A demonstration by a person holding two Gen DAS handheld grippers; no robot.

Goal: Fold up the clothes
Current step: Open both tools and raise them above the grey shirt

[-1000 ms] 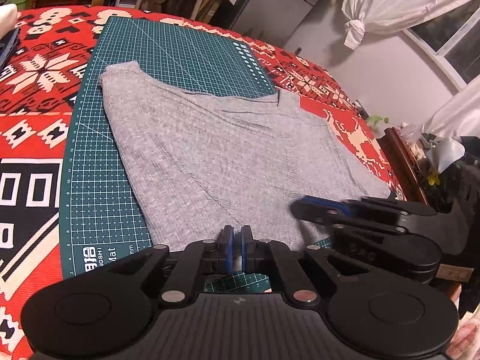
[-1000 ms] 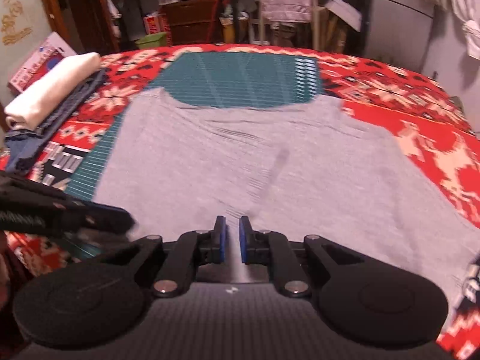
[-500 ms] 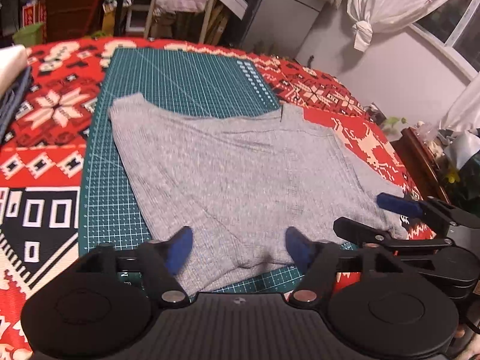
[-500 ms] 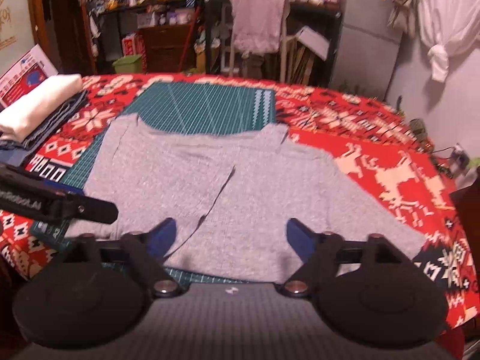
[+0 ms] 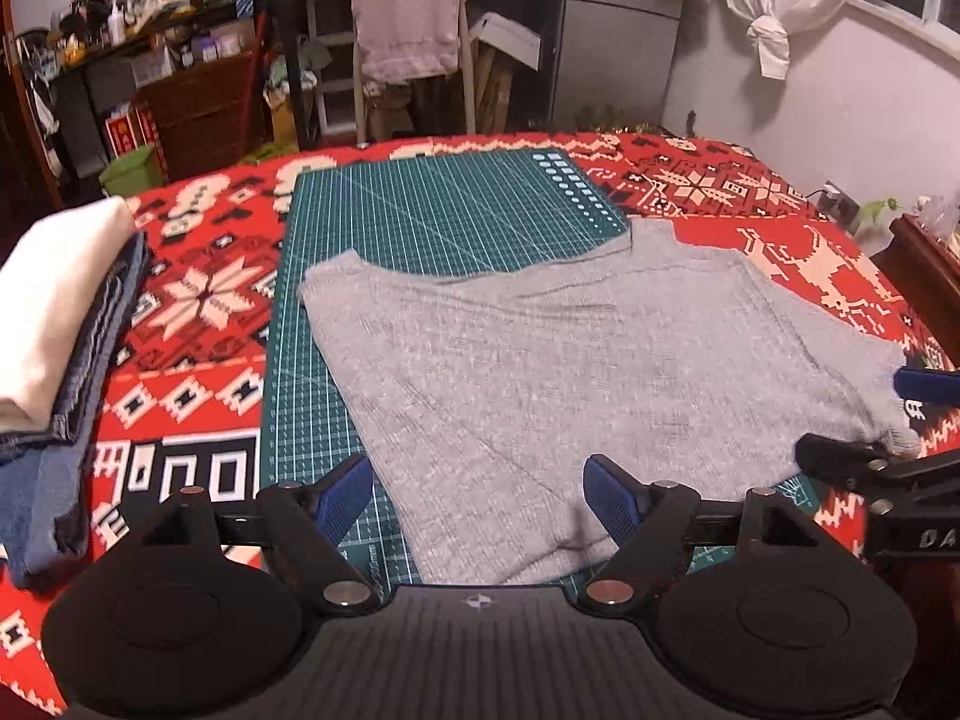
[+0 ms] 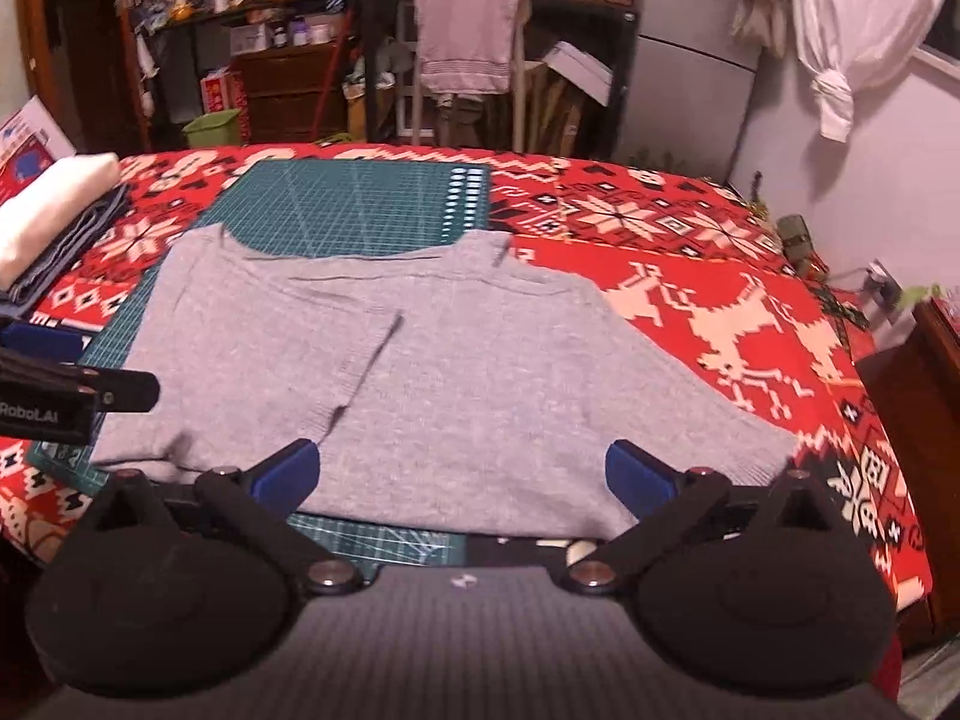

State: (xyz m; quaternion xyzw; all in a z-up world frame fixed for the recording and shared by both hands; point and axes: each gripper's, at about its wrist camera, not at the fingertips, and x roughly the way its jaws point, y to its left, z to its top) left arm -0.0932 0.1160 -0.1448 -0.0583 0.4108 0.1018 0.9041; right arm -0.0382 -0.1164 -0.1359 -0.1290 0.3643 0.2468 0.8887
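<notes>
The grey sweater (image 5: 576, 372) lies spread on the green mat (image 5: 432, 210), one sleeve folded across; the left tool (image 5: 480, 495) and right tool (image 6: 462, 471) both gape wide, holding nothing; most folds remain, I'd judge.

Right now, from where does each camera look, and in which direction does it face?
Left wrist: sits on the left gripper, open, facing across the grey sweater toward the shelves; the right gripper enters at right.
Right wrist: sits on the right gripper, open, same direction; the left gripper enters at left.
Shared: sweater, green cutting mat, folded stack.
</notes>
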